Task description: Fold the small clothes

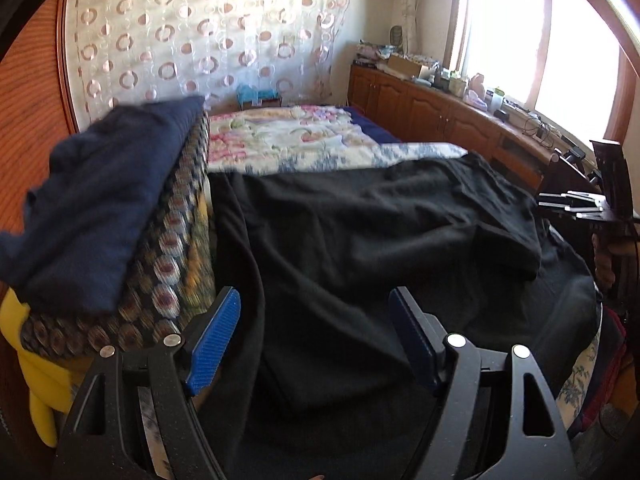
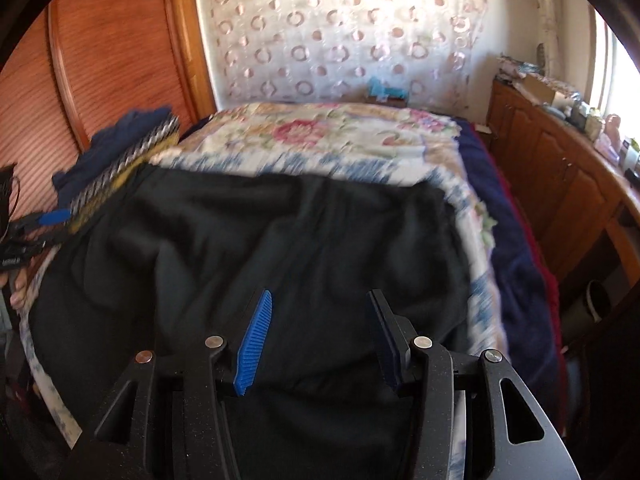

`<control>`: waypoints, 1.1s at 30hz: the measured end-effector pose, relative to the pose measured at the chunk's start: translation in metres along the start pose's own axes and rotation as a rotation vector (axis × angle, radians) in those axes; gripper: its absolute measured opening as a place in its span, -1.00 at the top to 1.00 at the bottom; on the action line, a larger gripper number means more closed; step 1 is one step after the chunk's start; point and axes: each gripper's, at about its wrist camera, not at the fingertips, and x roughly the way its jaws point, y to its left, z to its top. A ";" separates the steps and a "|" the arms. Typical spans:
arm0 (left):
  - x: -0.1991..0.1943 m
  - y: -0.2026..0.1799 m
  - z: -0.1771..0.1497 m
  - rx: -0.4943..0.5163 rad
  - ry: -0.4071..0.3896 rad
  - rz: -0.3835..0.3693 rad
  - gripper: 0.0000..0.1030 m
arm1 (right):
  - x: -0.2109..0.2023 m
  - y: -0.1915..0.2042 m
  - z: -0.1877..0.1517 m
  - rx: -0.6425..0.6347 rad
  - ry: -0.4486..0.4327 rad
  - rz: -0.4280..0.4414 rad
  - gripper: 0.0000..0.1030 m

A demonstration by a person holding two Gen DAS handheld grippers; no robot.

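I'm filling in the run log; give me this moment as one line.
left gripper: open, empty | right gripper: open, empty | black garment: spread on bed, creased | navy garment: on patterned cushion

Two garments show: one black garment [image 1: 360,240] spread on the bed and one navy garment [image 1: 100,208] on the single patterned cushion [image 1: 168,272]. Two grippers, one floral quilt [image 2: 320,140].

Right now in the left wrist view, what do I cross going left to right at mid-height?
Navy garment on the patterned cushion → black garment spread on the bed → right gripper at the frame's edge.
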 end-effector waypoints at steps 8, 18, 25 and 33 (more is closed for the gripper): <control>0.016 0.006 -0.028 -0.030 0.065 -0.009 -0.51 | 0.014 -0.029 -0.005 0.043 0.034 0.025 0.02; -0.011 0.018 -0.065 -0.120 0.053 0.014 -0.51 | -0.011 -0.078 -0.012 0.130 -0.016 0.024 0.02; -0.025 0.020 -0.077 -0.128 0.018 0.045 -0.51 | -0.021 -0.086 -0.012 0.104 -0.027 -0.017 0.01; -0.023 0.015 -0.074 -0.103 0.008 0.071 -0.51 | -0.029 -0.084 -0.018 0.111 -0.025 -0.021 0.02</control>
